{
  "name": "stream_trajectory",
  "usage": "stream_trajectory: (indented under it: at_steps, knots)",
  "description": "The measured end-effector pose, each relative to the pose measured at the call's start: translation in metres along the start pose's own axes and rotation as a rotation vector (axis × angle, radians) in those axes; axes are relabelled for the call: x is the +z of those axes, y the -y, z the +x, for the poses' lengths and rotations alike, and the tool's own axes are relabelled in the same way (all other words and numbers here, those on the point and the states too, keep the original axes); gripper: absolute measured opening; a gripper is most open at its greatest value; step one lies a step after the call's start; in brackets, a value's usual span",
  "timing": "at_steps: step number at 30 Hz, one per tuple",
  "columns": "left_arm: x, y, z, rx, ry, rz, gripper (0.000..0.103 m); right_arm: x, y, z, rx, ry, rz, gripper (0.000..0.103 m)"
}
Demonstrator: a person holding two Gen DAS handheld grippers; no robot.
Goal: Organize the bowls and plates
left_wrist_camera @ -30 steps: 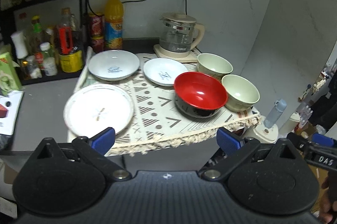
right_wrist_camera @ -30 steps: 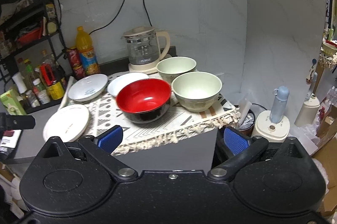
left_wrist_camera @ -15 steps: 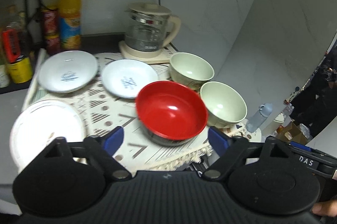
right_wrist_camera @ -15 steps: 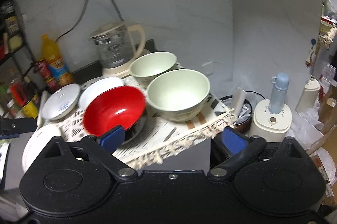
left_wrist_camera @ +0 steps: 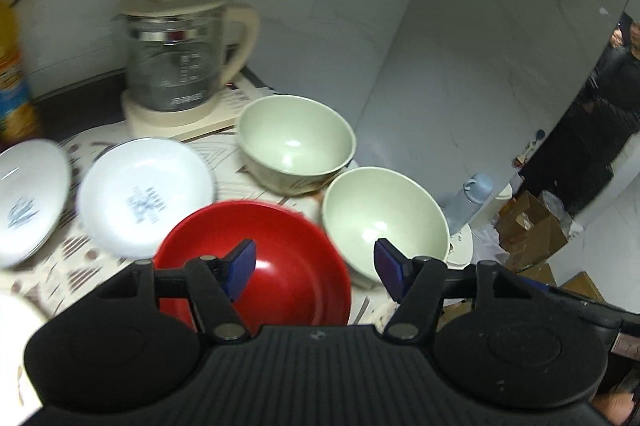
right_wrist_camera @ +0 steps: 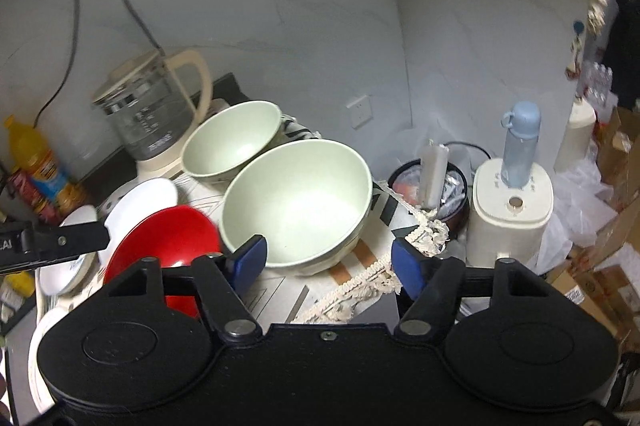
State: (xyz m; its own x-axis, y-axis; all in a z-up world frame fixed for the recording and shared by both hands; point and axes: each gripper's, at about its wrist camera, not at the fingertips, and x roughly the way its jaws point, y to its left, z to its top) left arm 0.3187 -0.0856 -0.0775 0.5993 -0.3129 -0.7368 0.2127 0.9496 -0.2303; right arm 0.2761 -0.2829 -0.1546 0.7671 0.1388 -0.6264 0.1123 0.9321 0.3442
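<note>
While closing with nothing yet between either pair of jaws, found red bowl point(left_wrist_camera: 280, 258) at twelve o'clock of left gripper point(left_wrist_camera: 315, 268), nearer green bowl point(right_wrist_camera: 296, 202) at eleven o'clock of right gripper point(right_wrist_camera: 328, 262).

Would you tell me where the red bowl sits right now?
In both views the red bowl sits near the cloth's front edge, between a white plate and the nearer green bowl.

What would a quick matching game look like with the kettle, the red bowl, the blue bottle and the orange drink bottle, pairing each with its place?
Things:
1. kettle
2. red bowl
3. blue bottle
4. orange drink bottle

Places:
A. upright on a cream appliance beside the table
B. far left, by the wall
C. behind the pale green bowls
D. nearest, on the patterned cloth

Pairs: 1-C, 2-D, 3-A, 4-B
</note>
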Motion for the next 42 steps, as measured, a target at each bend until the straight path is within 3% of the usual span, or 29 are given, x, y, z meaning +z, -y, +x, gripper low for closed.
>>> stream_trajectory:
  at_steps: [4,14,18,21,24,27,29,34,38,42]
  knots:
    - [0.017,0.008,0.035,-0.028,-0.035,0.042,0.056,0.006,0.003,0.020,-0.007,-0.027,0.053,0.054]
    - [0.038,0.031,0.116,-0.022,-0.128,0.132,0.043,0.016,0.013,0.067,-0.047,-0.078,0.121,0.049]
    - [0.039,0.042,0.141,-0.010,-0.193,0.177,0.031,0.020,0.014,0.087,-0.044,-0.138,0.112,0.039]
    - [0.037,0.047,0.152,0.024,-0.224,0.192,0.026,0.023,0.015,0.098,-0.052,-0.162,0.115,0.038]
    - [0.034,0.046,0.165,0.048,-0.267,0.177,0.014,0.023,0.017,0.106,-0.043,-0.184,0.114,0.034]
    - [0.031,0.042,0.173,0.050,-0.296,0.144,0.005,0.021,0.019,0.115,-0.039,-0.206,0.113,0.023]
    - [0.030,0.041,0.177,0.046,-0.303,0.129,0.001,0.019,0.021,0.117,-0.032,-0.212,0.120,0.019]
    - [0.035,0.053,0.162,-0.032,-0.261,0.107,0.000,0.025,0.021,0.111,-0.005,-0.189,0.132,0.018]
    - [0.041,0.066,0.152,-0.036,-0.221,0.113,0.000,0.034,0.010,0.099,0.010,-0.144,0.065,0.017]
    - [0.045,0.062,0.153,-0.011,-0.210,0.086,0.000,0.039,0.009,0.103,0.000,-0.136,0.039,0.010]
